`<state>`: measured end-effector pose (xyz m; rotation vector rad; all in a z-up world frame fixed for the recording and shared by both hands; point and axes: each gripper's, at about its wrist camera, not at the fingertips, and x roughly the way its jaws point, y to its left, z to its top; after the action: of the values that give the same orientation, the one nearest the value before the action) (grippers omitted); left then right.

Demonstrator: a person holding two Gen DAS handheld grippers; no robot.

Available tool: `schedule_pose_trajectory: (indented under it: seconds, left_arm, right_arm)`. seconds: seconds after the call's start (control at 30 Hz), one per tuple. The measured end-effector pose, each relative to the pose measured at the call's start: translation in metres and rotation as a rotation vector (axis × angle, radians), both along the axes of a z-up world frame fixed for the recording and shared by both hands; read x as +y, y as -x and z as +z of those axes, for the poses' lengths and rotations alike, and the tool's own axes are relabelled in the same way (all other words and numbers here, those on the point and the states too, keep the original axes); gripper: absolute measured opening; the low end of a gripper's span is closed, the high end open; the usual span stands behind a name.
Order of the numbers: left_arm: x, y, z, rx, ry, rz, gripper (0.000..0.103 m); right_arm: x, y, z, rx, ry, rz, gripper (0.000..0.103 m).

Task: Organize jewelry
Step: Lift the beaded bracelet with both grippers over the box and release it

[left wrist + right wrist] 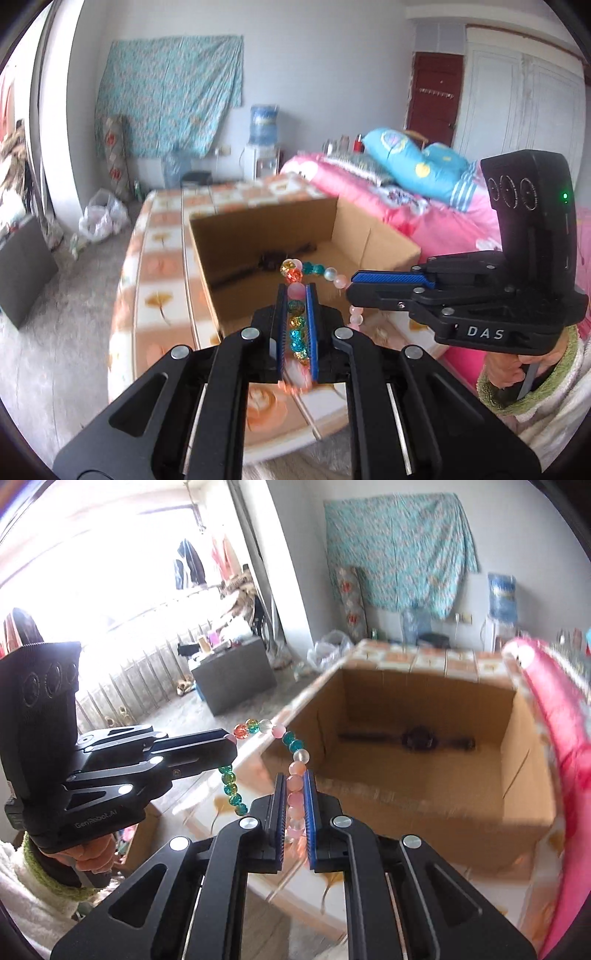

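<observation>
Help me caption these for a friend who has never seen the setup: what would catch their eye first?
A bright bead bracelet stretched in mid-air between two black grippers, the left gripper and the right gripper, each shut on a section of it. Just behind it sits an open cardboard box on a patterned table, with a dark watch lying on the box floor. A pink blanket sits behind the box.
</observation>
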<state>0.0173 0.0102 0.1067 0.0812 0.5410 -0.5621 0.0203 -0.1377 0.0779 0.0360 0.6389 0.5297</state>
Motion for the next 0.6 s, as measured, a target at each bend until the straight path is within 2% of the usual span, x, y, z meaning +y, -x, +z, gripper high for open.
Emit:
schedule_pose_trajectory:
  seconds: [0.1, 0.23, 0.33, 0.43, 0.53, 0.6]
  left_arm:
    - [-0.010, -0.023, 0.021, -0.049, -0.009, -0.005, 0.009]
    - [-0.026, -0.067, 0.023, -0.031, -0.055, 0.002, 0.009]
    - [-0.034, -0.105, 0.006, 0.051, -0.104, 0.009, 0.009]
    - [-0.036, -0.138, -0.017, 0.169, -0.138, -0.003, 0.009]
    - [-0.041, -0.150, -0.044, 0.258, -0.196, -0.012, 0.009]
    - [-0.044, -0.151, -0.056, 0.279, -0.241, -0.016, 0.009]
  right_arm:
    - [-0.006, -0.028, 0.024, -0.034, 0.003, 0.008, 0.009]
    - [-0.009, -0.085, 0.027, 0.025, 0.036, -0.003, 0.009]
    - [-0.014, -0.132, 0.005, 0.162, 0.028, 0.002, 0.009]
    - [-0.019, -0.160, -0.031, 0.316, 0.012, 0.014, 0.009]
    - [-0.016, -0.176, -0.063, 0.446, 0.015, 0.040, 0.009]
    - [-0.011, -0.186, -0.082, 0.516, 0.044, 0.048, 0.010]
